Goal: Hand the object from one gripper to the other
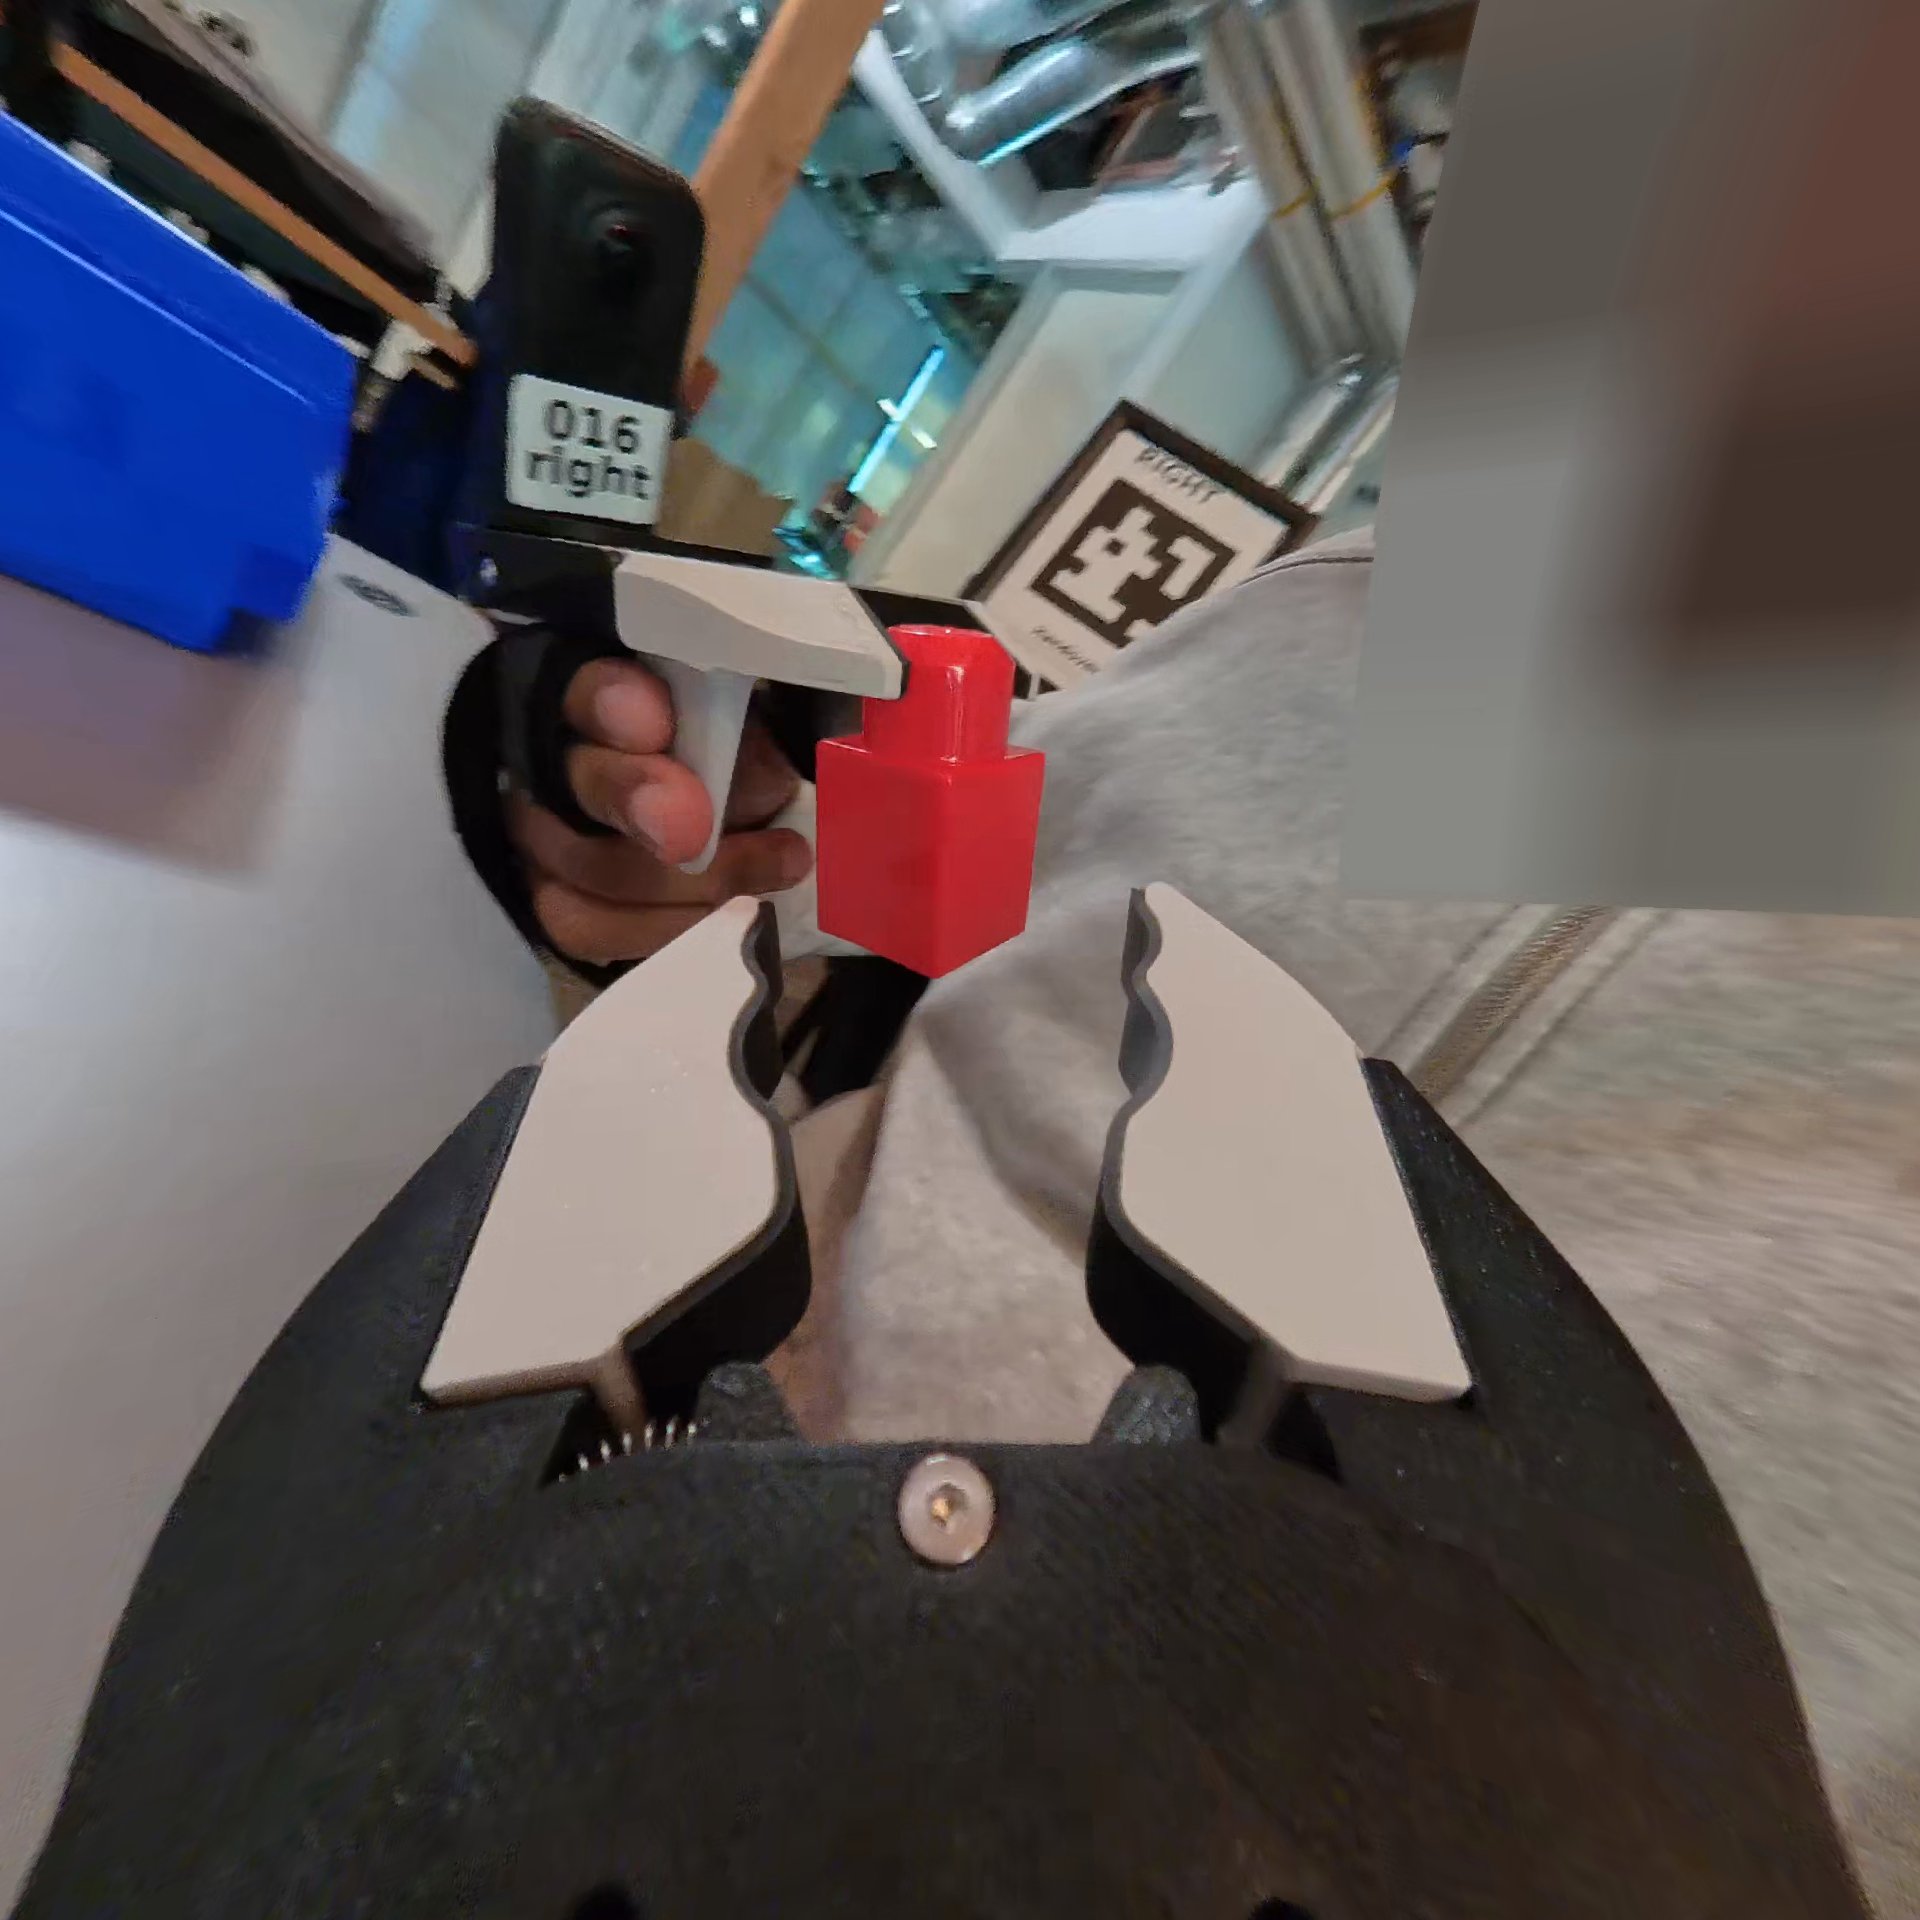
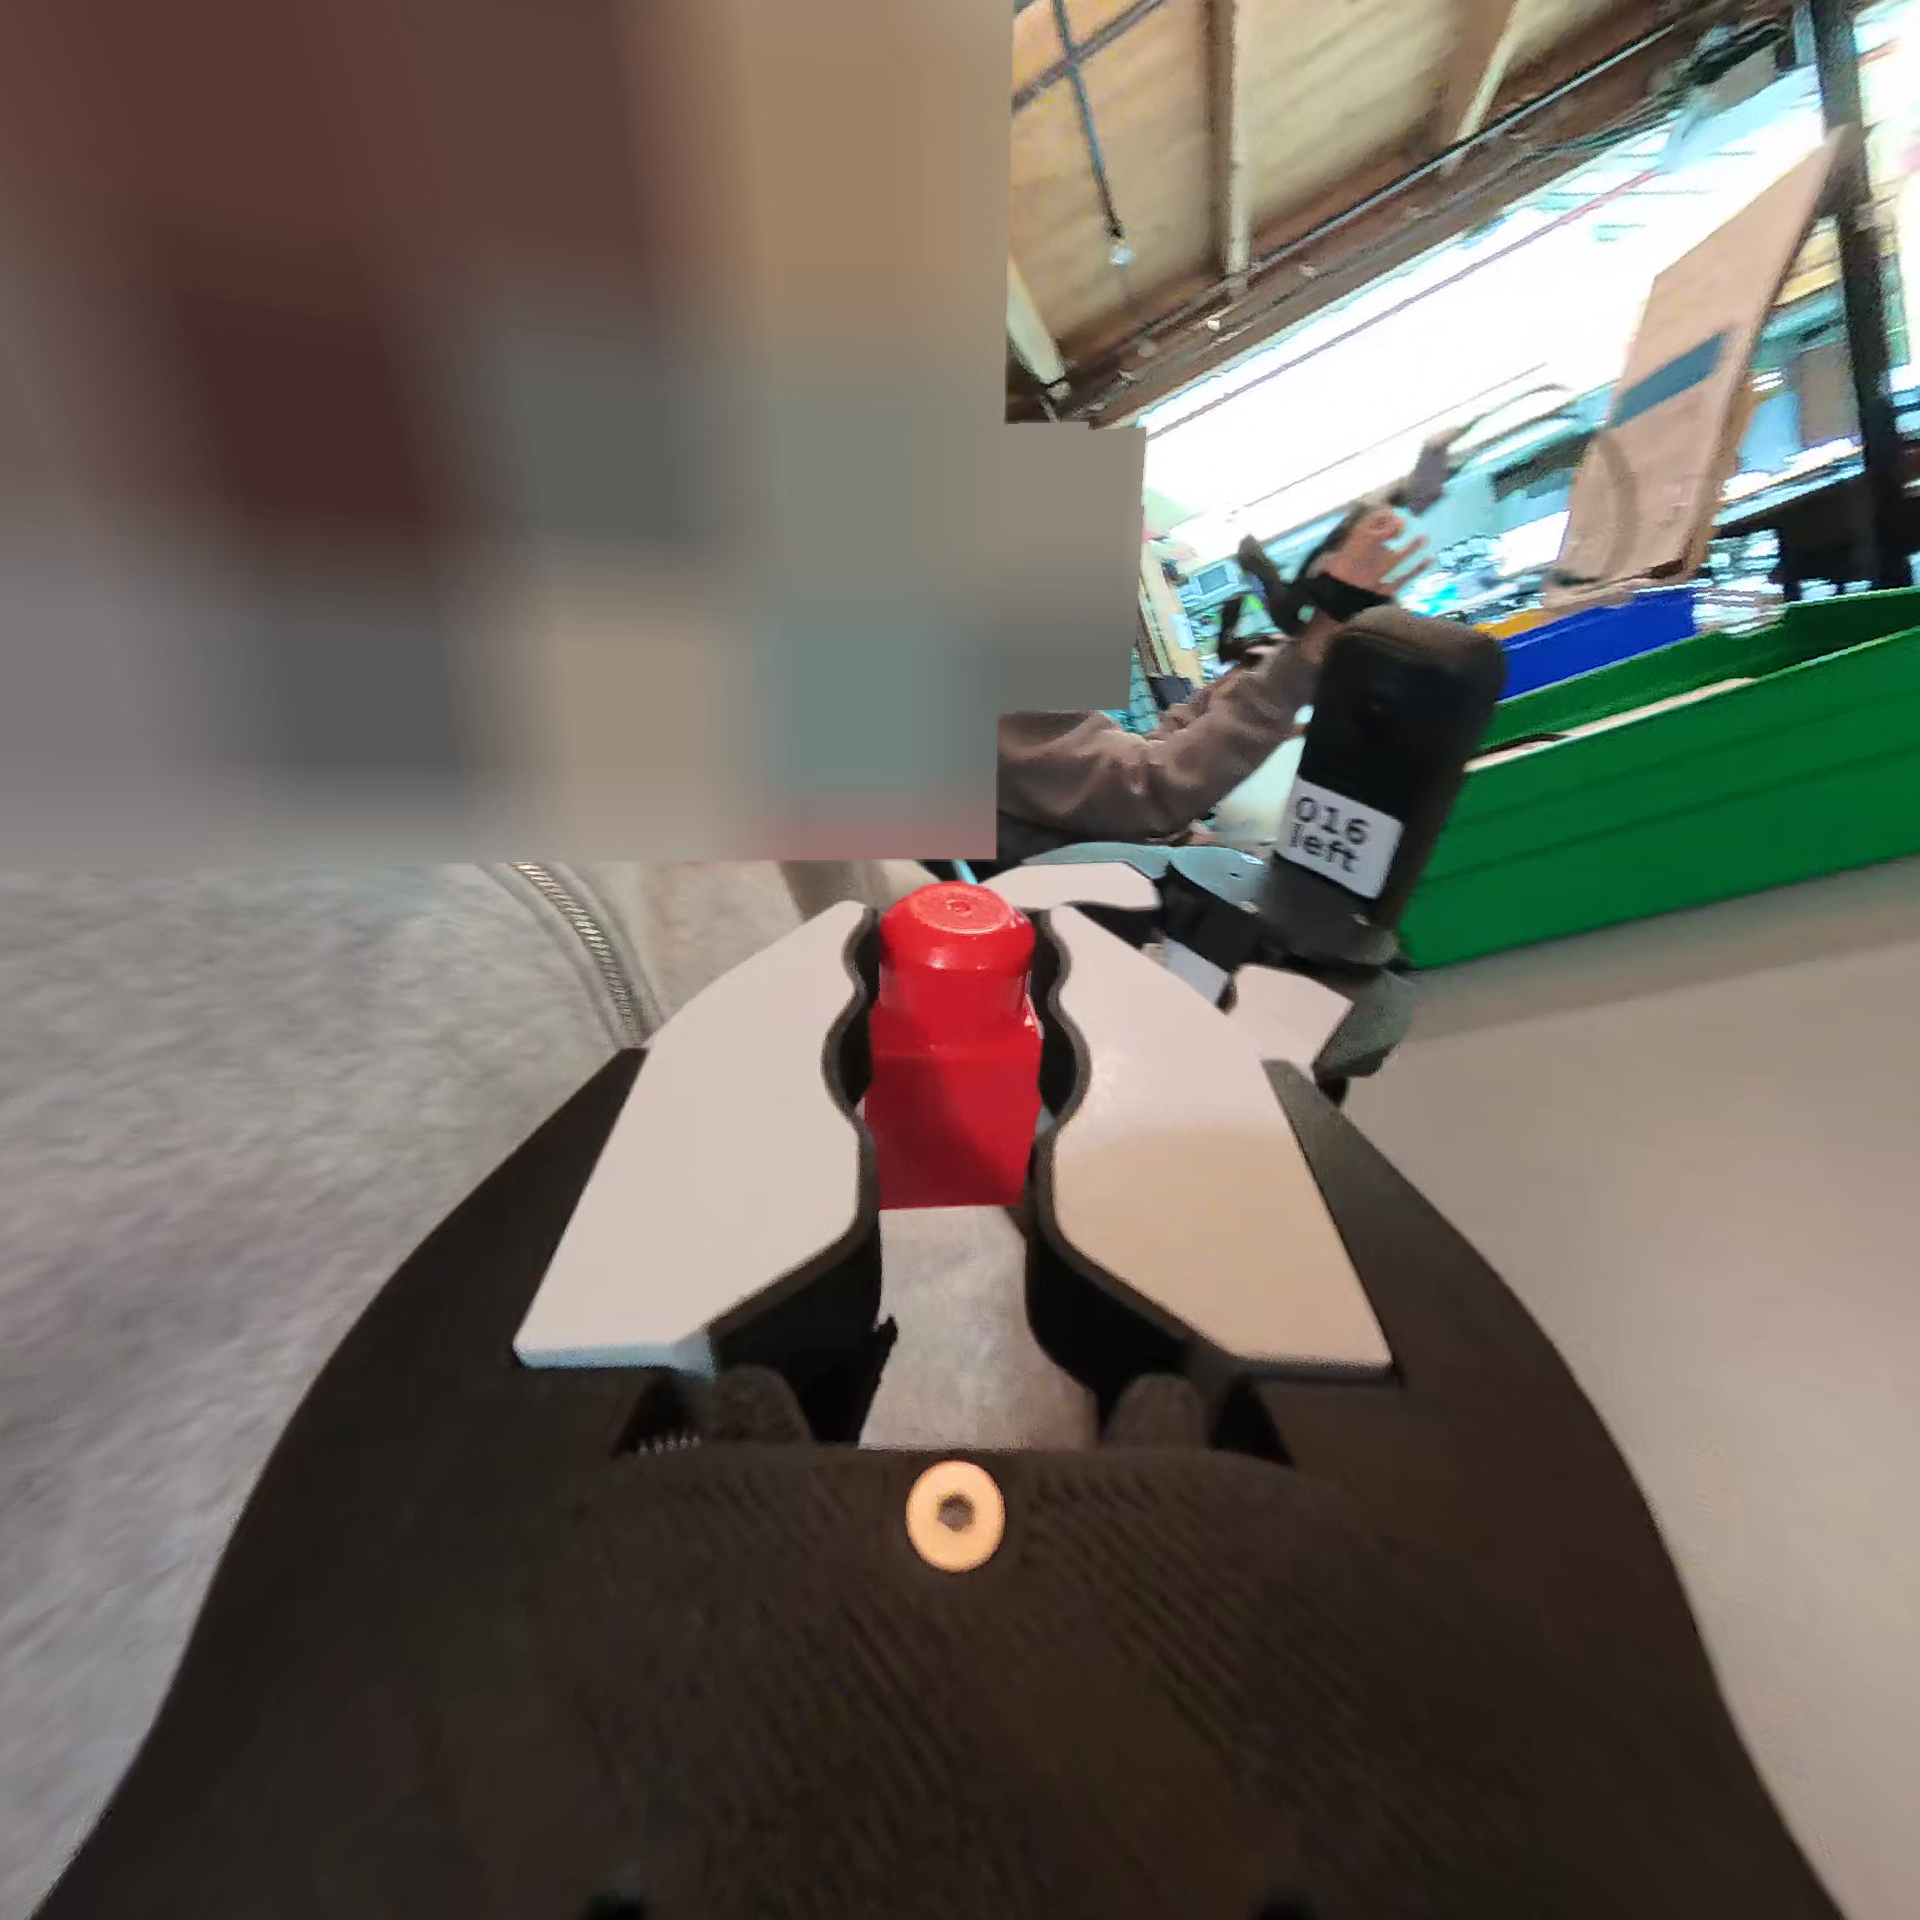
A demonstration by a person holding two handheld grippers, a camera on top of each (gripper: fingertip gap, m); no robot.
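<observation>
The right claw (image 2: pixel 951 940) is clamped on the red block (image 2: pixel 951 1091), its two grey fingers pinching the round stud on top. In the left wrist view the left claw (image 1: pixel 951 920) gapes wide and holds nothing, the block (image 1: pixel 928 831) hanging just beyond its tips. Each camera housing carries a white printed label (image 1: pixel 587 457). A framed black-and-white marker card (image 1: pixel 1138 561) stands behind.

Workshop: metal ducts (image 1: pixel 1049 94), storage bins (image 2: pixel 1662 790), cardboard (image 2: pixel 1683 416).

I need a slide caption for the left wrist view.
Open left gripper faces red block held by right gripper.
</observation>
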